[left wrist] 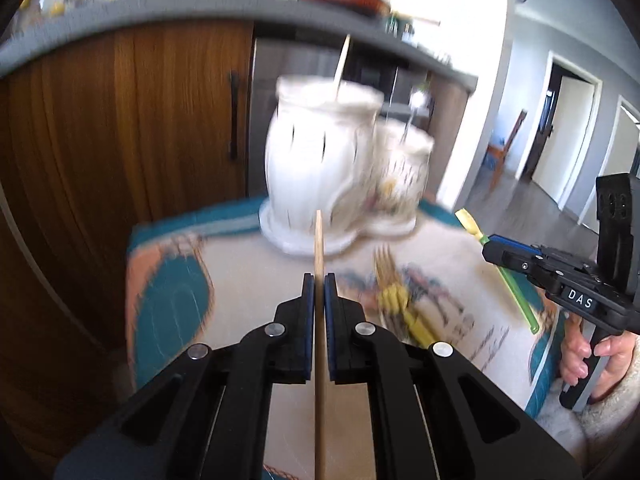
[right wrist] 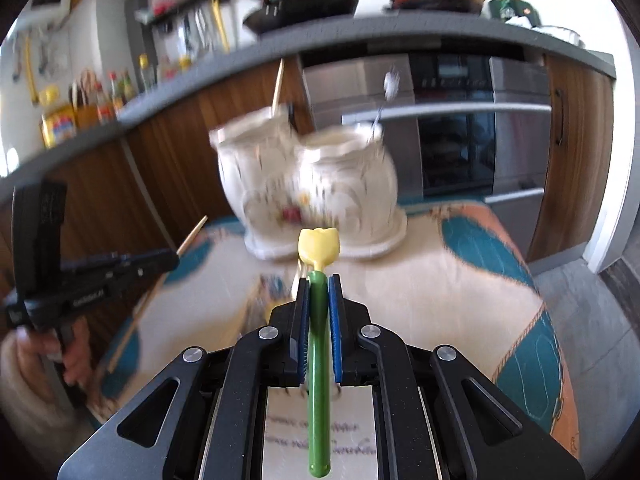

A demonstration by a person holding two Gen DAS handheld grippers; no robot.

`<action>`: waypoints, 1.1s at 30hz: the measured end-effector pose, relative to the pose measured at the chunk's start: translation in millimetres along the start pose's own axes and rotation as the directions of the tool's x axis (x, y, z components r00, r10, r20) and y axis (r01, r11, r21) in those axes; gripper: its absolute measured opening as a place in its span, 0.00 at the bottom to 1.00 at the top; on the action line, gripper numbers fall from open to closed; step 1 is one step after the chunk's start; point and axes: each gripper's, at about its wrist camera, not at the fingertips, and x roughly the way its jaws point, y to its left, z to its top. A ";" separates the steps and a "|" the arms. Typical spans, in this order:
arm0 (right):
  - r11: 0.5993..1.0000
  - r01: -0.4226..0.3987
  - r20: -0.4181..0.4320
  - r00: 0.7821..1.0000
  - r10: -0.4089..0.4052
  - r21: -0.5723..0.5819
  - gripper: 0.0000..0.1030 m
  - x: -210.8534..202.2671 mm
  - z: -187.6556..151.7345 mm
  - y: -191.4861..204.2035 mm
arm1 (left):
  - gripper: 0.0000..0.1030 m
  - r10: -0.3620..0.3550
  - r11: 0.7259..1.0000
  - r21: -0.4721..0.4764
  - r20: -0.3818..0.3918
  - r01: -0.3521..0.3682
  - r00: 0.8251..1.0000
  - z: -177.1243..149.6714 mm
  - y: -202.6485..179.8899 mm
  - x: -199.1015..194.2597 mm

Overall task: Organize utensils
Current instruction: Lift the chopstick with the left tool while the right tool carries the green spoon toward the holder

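My left gripper [left wrist: 319,286] is shut on a thin wooden chopstick [left wrist: 319,240] that sticks out forward toward a white ceramic double-pot utensil holder [left wrist: 320,164]. The holder holds another chopstick [left wrist: 342,64] and a metal utensil [left wrist: 414,108]. My right gripper [right wrist: 319,286] is shut on a green-handled utensil with a yellow tulip-shaped end [right wrist: 319,246], in front of the holder [right wrist: 312,184]. A fork and yellow-handled utensils [left wrist: 394,300] lie on the table. The right gripper also shows in the left wrist view [left wrist: 490,250], the left one in the right wrist view [right wrist: 174,258].
The table carries a cream, teal and orange patterned cloth [left wrist: 248,280]. Behind it stand wooden cabinets [left wrist: 120,120], a grey counter [right wrist: 360,36] with pans, and an oven [right wrist: 452,128]. A hallway with doors [left wrist: 560,120] opens on the right.
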 end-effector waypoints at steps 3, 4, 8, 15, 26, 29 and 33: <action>1.000 -0.003 0.085 0.996 0.001 0.029 0.10 -10.1 7.9 -2.8 | 0.05 -0.015 1.000 -0.025 0.077 0.017 0.997 13.5 0.1 -12.1; 0.999 -0.007 0.102 0.995 0.004 0.037 0.10 -11.8 10.7 -4.3 | 0.05 -0.018 0.999 -0.031 0.095 0.021 0.995 17.6 0.4 -15.6; 0.998 -0.022 0.173 0.985 0.012 0.057 0.10 -15.3 29.4 -7.2 | 0.05 -0.024 0.999 -0.033 0.190 0.030 0.981 41.8 -2.3 -31.6; 0.997 -0.059 0.276 0.960 0.043 0.050 0.10 -3.3 85.2 -8.1 | 0.05 -0.027 0.999 -0.018 0.286 0.034 0.958 95.6 -5.0 -33.8; 0.990 -0.093 0.352 0.935 0.049 0.110 0.10 50.3 137.9 -17.8 | 0.05 -0.003 0.998 -0.054 0.391 0.026 0.920 168.7 -5.2 -7.2; 0.988 -0.090 0.355 0.934 0.039 0.127 0.10 63.7 139.4 -21.1 | 0.05 0.008 0.998 -0.061 0.432 0.020 0.902 178.9 -6.9 -7.1; 0.988 -0.081 0.361 0.932 0.029 0.129 0.10 74.8 141.3 -24.7 | 0.05 0.044 0.998 -0.061 0.488 -0.017 0.872 183.6 -10.3 -8.2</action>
